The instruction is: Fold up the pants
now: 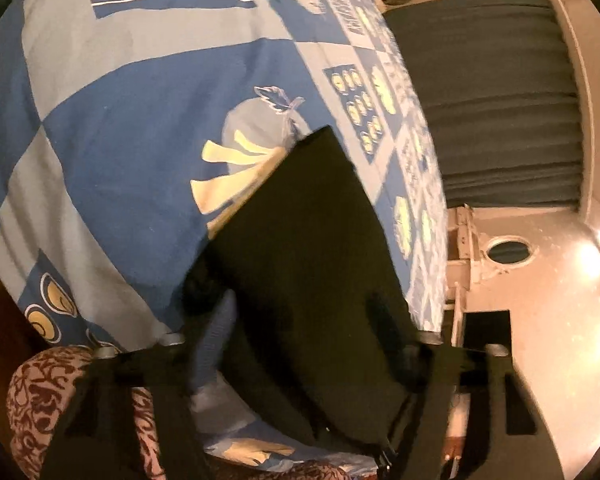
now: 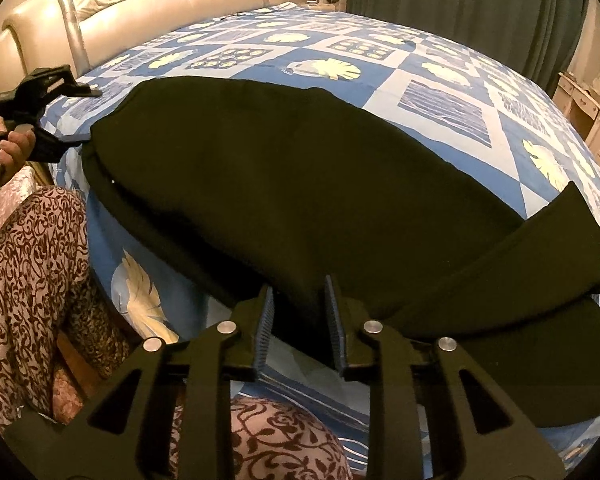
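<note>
Item one, black pants [image 2: 300,184]: laid flat across your blue patterned bedspread [image 2: 440,80], running from about 9 o'clock to 4 o'clock in the right wrist view, with one end doubled back over itself at 3 to 4 o'clock and the near edge hanging toward you at the mattress side. Item two, your right gripper [image 2: 300,316]: at 6 o'clock in its own view, fingers parted by a moderate gap, ribbed blue pads [image 2: 265,328] facing each other, the near edge of the pants lying between and just beyond the tips; whether the pads touch the cloth cannot be told, and nothing is pinched. Item three, your left gripper [image 2: 86,116]: at 9 o'clock in the right wrist view, spread wide, its lower finger at the end of the pants; in its own view [image 1: 300,312] the fingers stand far apart with dark cloth [image 1: 300,260] filling the space between them, blurred, so contact cannot be told. Item four, your left hand [image 2: 8,144]: wrapped around that gripper's handle. Item five, cream tufted headboard [image 2: 140,4]: 11 o'clock, behind the bed. Item six, dark curtain [image 2: 460,4]: 1 o'clock. Item seven, your floral-print garment [image 2: 32,272]: 7 to 8 o'clock, beside the mattress edge
</note>
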`<state>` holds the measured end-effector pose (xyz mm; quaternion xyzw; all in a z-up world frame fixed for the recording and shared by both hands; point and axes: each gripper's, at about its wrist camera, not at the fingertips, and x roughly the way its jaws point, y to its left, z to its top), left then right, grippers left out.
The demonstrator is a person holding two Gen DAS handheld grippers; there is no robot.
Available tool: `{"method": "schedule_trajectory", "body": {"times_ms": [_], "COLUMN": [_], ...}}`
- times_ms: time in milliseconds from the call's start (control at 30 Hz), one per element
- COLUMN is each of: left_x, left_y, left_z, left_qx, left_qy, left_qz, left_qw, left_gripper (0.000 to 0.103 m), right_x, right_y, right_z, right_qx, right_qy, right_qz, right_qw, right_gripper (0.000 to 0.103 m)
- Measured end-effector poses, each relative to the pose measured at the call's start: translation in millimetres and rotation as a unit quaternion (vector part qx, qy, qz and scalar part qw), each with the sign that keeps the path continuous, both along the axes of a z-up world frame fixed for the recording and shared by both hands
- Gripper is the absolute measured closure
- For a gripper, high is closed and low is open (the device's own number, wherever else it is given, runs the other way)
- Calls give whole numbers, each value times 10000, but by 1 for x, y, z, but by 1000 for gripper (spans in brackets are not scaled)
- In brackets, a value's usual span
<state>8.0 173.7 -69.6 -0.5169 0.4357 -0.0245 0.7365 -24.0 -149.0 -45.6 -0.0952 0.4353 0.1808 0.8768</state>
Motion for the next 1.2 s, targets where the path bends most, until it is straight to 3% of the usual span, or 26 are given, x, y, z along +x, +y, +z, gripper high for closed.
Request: {"method": "schedule_trajectory", "body": {"times_ms": [33,100,200,333,567,667,767,867,967,1033,1067,1100,1133,1200], "left_x": [1,2,-1,-4,-15,-22,-25,-24,-26,-29,-29,-26,-23,-2], "left_y": [1,5,9,8,3,4,5,5,3,6,10,17,22,34], "left_z": [-2,-10,-12,-2,12,9,-5,-9,13,32,37,43,45,40], "left_qx": [38,-75,-185,-116,-49,32,163,278,705,1094,1211,1344,1392,1395], "left_qy": [135,324,356,235,128,206,420,422,128,-41,-91,-147,-164,-146], "left_qz": [46,103,124,54,-79,-134,-254,-392,-739,-865,-837,-788,-743,-717], "left_qw": [9999,9994,9991,9996,9999,9997,9987,9980,9947,9902,9891,9877,9873,9875], "left_gripper": [74,89,92,93,93,94,93,93,89,84,83,77,66,54], "right_x": [0,1,2,2,-9,-14,-16,-16,-9,2,13,22,33,74], "right_y": [1,2,6,7,3,1,-1,-2,-14,-22,-27,-31,-33,-41], "right_z": [-1,-2,-4,-1,29,28,6,-10,6,20,32,40,47,58], "right_qx": [-18,-59,-185,-348,-360,-318,-398,-299,402,901,1222,1421,1605,2252], "right_qy": [-4,-32,-85,-195,-683,-592,-231,73,216,334,355,310,304,496], "right_qz": [7,22,74,52,-33,-3,95,116,20,40,55,56,66,50], "right_qw": [10000,10000,9998,9992,9970,9977,9989,9995,9990,9954,9919,9894,9865,9730], "right_gripper": [78,78,79,92,94,94,94,89,77,51,45,37,36,26]}}
